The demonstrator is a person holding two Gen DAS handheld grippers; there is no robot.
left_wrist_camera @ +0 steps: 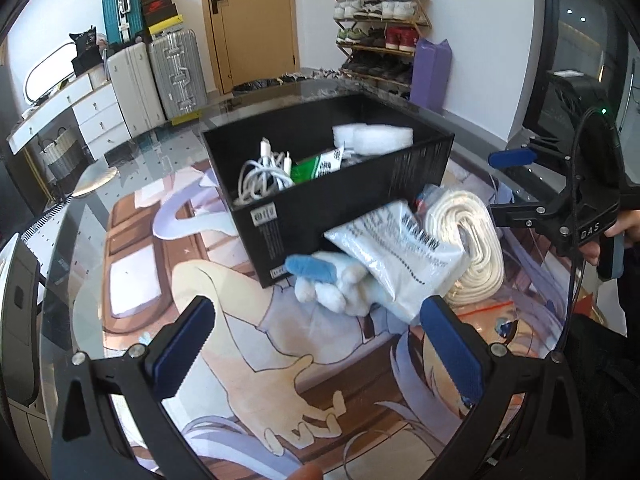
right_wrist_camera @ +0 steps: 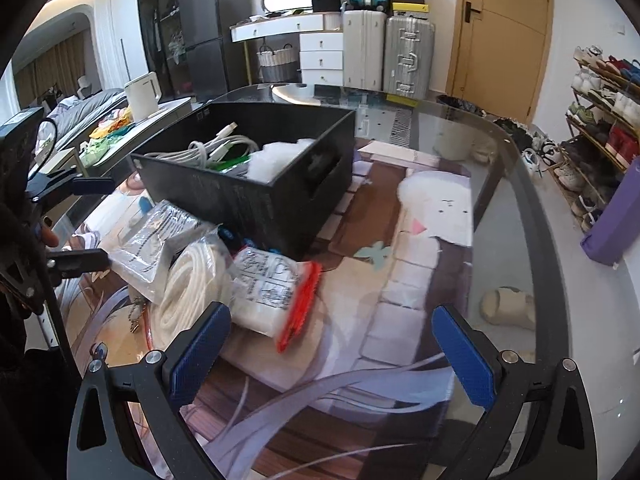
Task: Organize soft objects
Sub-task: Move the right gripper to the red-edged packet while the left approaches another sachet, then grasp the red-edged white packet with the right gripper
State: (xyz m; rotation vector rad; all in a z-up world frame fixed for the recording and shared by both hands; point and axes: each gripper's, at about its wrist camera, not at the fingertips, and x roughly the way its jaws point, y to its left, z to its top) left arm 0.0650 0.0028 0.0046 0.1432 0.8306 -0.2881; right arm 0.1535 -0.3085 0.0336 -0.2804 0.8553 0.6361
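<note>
A black box (left_wrist_camera: 344, 200) stands on the glass table and holds white cables (left_wrist_camera: 264, 176), a green packet and white padding (left_wrist_camera: 372, 136). In front of it lie a white and blue plush toy (left_wrist_camera: 332, 284), a clear bagged white item (left_wrist_camera: 400, 252) and a coil of white rope (left_wrist_camera: 468, 248). My left gripper (left_wrist_camera: 320, 348) is open, just short of the plush. My right gripper (right_wrist_camera: 332, 352) is open and empty, near the rope (right_wrist_camera: 192, 292) and a red-zip bag (right_wrist_camera: 276, 292). The box shows in the right wrist view too (right_wrist_camera: 256, 192).
The table (right_wrist_camera: 516, 240) carries a printed anime mat. Its curved edge runs on the right. The right gripper shows at the right in the left wrist view (left_wrist_camera: 512, 184). Suitcases (left_wrist_camera: 160, 76), a shoe rack (left_wrist_camera: 380, 28) and a door stand beyond.
</note>
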